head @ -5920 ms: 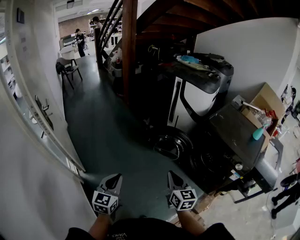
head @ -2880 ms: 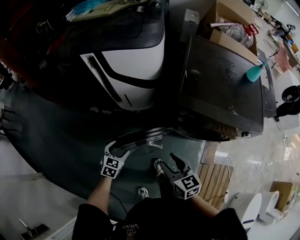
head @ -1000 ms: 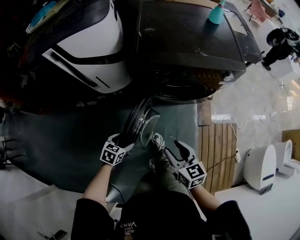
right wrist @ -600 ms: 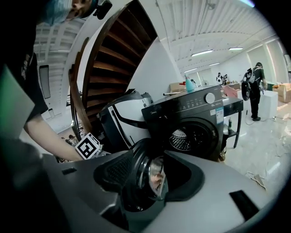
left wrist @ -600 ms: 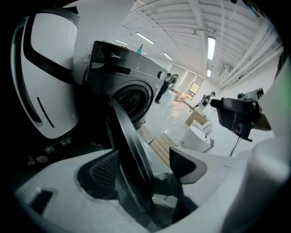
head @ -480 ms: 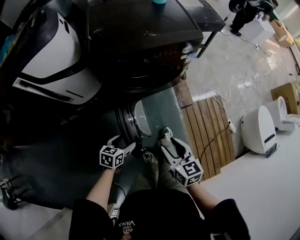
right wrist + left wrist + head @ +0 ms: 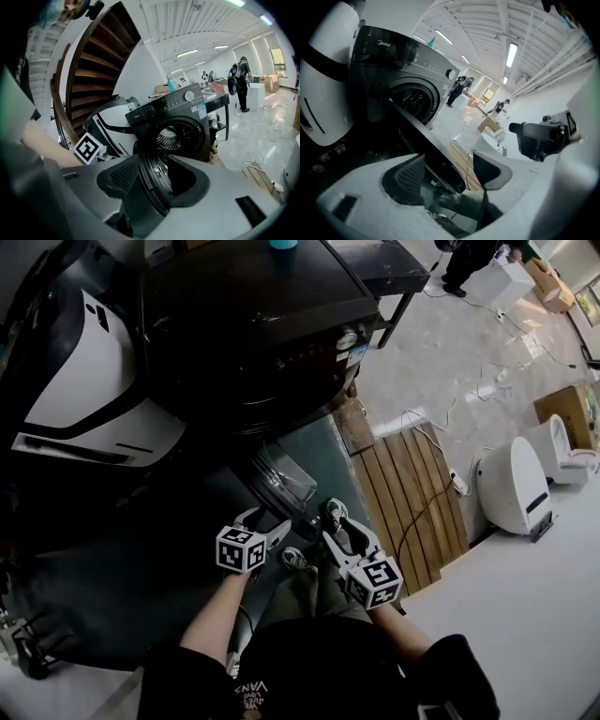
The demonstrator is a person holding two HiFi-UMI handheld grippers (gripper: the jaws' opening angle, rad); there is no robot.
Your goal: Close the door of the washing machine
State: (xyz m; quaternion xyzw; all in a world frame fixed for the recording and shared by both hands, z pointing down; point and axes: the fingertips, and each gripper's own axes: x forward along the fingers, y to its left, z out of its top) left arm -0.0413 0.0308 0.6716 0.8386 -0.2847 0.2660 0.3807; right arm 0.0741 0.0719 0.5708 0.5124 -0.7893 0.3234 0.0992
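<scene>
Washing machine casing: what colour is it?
Dark grey, close to black. The washing machine shows best in the right gripper view.

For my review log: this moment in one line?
washing machine door: open | left gripper: tongs apart, straddling door rim | right gripper: tongs apart, facing door | both just closed slightly

The floor [image 7: 450,352] bears the washing machine [image 7: 244,306] and a wooden pallet [image 7: 412,488].

The door [image 7: 281,482] is swinging nearer to the washing machine [image 7: 244,324]. The left gripper [image 7: 265,523] is travelling with its edge, jaws closing slightly around it. The right gripper [image 7: 344,535] is following, jaws narrowing slightly, the rim showing between them.
</scene>
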